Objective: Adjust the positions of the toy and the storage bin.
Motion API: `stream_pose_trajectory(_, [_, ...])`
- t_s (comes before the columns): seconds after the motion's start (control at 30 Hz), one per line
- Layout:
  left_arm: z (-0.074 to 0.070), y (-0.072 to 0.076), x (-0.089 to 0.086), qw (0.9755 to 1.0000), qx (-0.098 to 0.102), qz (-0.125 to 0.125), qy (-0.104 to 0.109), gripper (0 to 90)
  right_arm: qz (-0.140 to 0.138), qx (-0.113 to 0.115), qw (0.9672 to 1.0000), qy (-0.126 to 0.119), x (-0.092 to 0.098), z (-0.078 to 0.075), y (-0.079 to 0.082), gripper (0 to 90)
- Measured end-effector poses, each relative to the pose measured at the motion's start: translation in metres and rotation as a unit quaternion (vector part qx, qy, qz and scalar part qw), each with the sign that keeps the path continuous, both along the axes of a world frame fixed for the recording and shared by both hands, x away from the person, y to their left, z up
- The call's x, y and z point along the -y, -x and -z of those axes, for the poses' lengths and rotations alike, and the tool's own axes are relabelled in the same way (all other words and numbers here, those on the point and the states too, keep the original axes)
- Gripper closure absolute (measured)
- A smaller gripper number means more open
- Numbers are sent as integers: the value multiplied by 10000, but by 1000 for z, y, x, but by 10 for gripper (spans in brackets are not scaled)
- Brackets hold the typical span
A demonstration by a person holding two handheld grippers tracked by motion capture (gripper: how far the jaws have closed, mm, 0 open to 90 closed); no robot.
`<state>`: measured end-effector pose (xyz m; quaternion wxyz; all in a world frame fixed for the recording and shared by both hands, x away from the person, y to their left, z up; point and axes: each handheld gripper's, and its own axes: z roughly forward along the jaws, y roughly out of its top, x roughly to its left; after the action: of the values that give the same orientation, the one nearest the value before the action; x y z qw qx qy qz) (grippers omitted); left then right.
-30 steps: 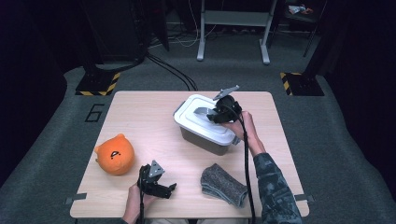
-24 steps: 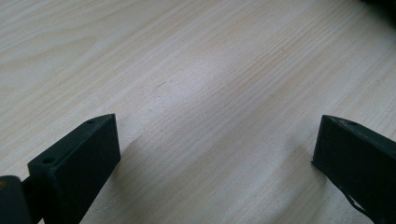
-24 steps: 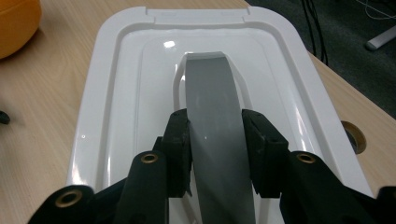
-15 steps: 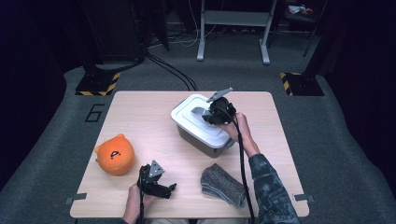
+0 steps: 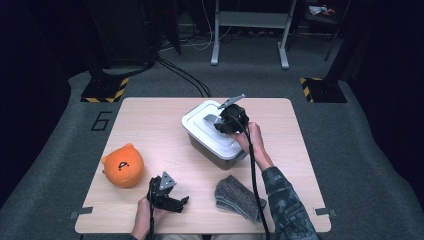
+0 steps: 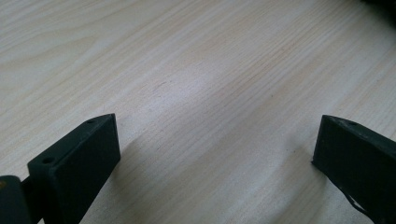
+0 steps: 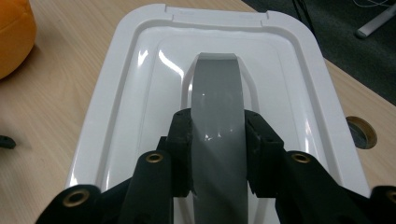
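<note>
The right gripper [image 7: 217, 154] has just been closing and now clamps the grey handle [image 7: 218, 107] of the white lid [image 5: 209, 130] from both sides, a hold suited to lifting the lid straight off the grey bin [image 5: 220, 155], which sits right of centre on the table [image 5: 150, 125]. The handle's long axis runs away along the gripper's line of sight; the bin's long side seems to slant from far left to near right, though the arm hides part of it. The left gripper [image 5: 170, 196] rests released at the near edge, jaws wide over bare wood, kept clear.
</note>
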<state>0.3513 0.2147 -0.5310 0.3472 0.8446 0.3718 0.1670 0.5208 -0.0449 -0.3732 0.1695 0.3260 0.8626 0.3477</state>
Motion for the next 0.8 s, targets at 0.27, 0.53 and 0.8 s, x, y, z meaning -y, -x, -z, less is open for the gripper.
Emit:
stream_pose_trajectory(0.27, [0, 0, 0, 10000, -12, -2, 17, 3, 188, -34, 9998, -1, -7, 0, 4, 667])
stream_pose_trajectory(0.53, [0, 0, 0, 10000, -14, -3, 18, 3, 293, -46, 9996, -29, -9, 0, 6, 667])
stream_pose_trajectory(0.8, [0, 0, 0, 10000, -11, -2, 15, 3, 329, 4, 9995, -24, -10, 1, 8, 667])
